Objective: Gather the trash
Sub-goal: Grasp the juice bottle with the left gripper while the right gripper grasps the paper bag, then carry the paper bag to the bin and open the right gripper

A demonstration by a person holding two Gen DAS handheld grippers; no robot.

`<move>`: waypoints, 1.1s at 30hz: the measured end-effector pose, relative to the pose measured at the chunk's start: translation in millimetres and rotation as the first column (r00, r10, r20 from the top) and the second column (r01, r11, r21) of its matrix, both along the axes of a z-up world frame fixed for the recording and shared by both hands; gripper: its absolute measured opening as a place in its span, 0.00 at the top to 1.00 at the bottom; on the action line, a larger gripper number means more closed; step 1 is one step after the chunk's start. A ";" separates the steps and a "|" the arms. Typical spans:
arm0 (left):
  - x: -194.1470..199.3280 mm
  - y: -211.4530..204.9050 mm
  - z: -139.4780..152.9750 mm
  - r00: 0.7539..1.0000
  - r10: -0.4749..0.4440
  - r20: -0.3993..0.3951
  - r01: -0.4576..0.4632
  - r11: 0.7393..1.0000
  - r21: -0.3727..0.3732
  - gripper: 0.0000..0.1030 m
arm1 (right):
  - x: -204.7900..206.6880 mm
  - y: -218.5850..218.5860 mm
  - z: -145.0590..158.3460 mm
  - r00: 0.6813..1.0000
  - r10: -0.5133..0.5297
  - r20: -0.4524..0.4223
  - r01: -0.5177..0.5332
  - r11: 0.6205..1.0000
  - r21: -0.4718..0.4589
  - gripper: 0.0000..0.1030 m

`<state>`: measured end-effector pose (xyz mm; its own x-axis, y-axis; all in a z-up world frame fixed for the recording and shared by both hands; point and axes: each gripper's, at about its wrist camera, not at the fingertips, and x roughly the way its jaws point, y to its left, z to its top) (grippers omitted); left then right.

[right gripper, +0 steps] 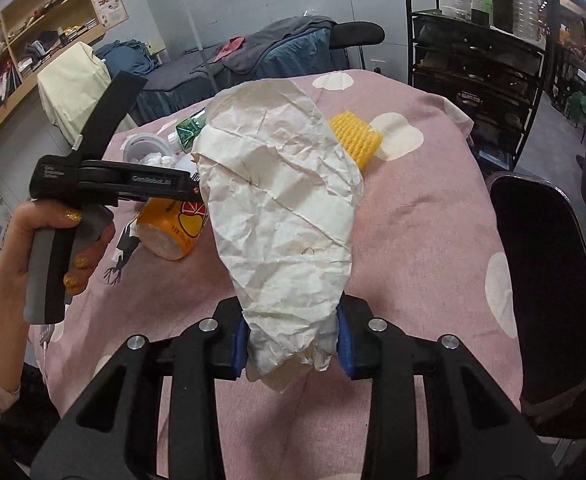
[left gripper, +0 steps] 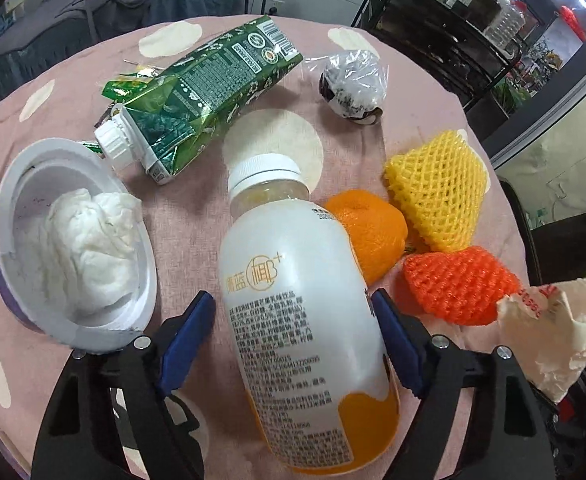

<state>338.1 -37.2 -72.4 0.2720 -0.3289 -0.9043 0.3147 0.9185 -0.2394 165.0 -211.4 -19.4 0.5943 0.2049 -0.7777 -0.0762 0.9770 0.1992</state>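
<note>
Bottle slip: Your left tongs (left gripper: 293, 340) straddled the white-and-orange bottle (left gripper: 297, 320) lying low centre in the left wrist view. The right blue pad (left gripper: 397, 344) looked to touch its side, while the left pad stood a little apart. The smooth round body could have rolled or squirted out if you had closed off-centre.

Left tongs state: apart, not yet clamped, bottle between the jaws.

Neighbour knock: The orange fruit (left gripper: 373, 232) sat just beside the bottle's shoulder, right of centre, with the orange foam net (left gripper: 457, 288) and yellow foam net (left gripper: 437, 188) close by. A sideways drag could have shoved them toward the table (left gripper: 213, 40) edge.

Cup risk: The white cup (left gripper: 73, 240) with crumpled tissue stood at the left, near your left finger. A wide swing could have tipped it.

Paper bag: Your right tongs (right gripper: 293, 348) were clamped on the neck of the crumpled paper bag (right gripper: 281, 208), centre of the right wrist view. The grip took only bunched paper, so a jerk might have torn it or let it slide free.

Blocked sight: The bag hid much of the table behind it, so you could have misjudged where to go.

Hand pose: Your left hand (right gripper: 53, 248), at the left edge of the right wrist view, gripped the handle with the tool angled steeply down over the bottle.

Other trash: The green carton (left gripper: 201, 96) lay upper centre; a wrapped ball (left gripper: 353, 80) sat upper right.
</note>
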 end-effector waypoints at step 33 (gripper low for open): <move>-77.8 23.5 23.5 0.991 0.032 0.133 -0.001 0.974 -0.225 0.41 | -42.4 -64.4 -4.9 0.987 -0.153 0.052 0.133 0.954 0.269 0.66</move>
<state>260.3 -13.7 -48.9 0.3940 -0.5129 -0.7627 0.3433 0.8519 -0.3955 122.6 -275.8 -24.3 0.6846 0.3062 -0.6614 0.0366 0.8918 0.4509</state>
